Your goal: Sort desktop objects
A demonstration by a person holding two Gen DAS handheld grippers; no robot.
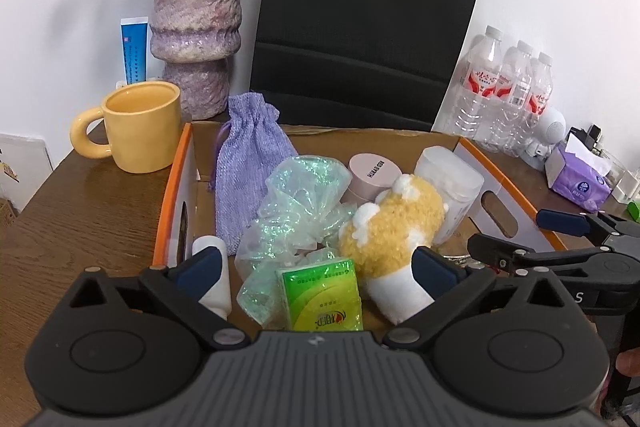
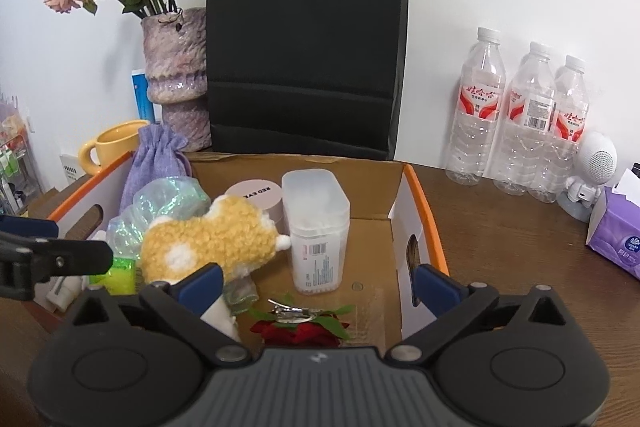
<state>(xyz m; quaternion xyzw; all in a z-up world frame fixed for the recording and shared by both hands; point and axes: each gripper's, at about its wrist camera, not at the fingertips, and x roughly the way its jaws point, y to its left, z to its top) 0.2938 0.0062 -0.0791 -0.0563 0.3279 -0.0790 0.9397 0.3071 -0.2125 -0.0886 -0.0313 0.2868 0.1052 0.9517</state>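
Both your grippers stand wide open and grip nothing. The left gripper (image 1: 318, 267) hangs over the near left part of the box (image 1: 176, 163), its fingers (image 1: 200, 269) straddling the green packet (image 1: 322, 293) and the shiny wrap (image 1: 296, 211) without pressing either. The right gripper (image 2: 318, 285) hangs over the near right part, above the red rose (image 2: 300, 333) and the metal clip (image 2: 290, 313) lying on it.

The task's things are all inside the box. The plush (image 2: 212, 239) lies across the middle, its long axis slanting from the white end near you, on the left, up toward the cotton-swab tub (image 2: 316, 227), which its far end appears to touch. The tub stands upright, with the pink tin (image 2: 254, 193) just behind it. The purple pouch (image 1: 250, 163) leans on the far left wall, neck up.

What could go wrong: if you close the left fingers here, you may catch wrap and packet together, since the wrap drapes around the packet. The plush's white end sits right at the inner finger of each gripper, so a descent could snag it and tip the tub. The clip is thin and flat; you might pinch rose petals instead.
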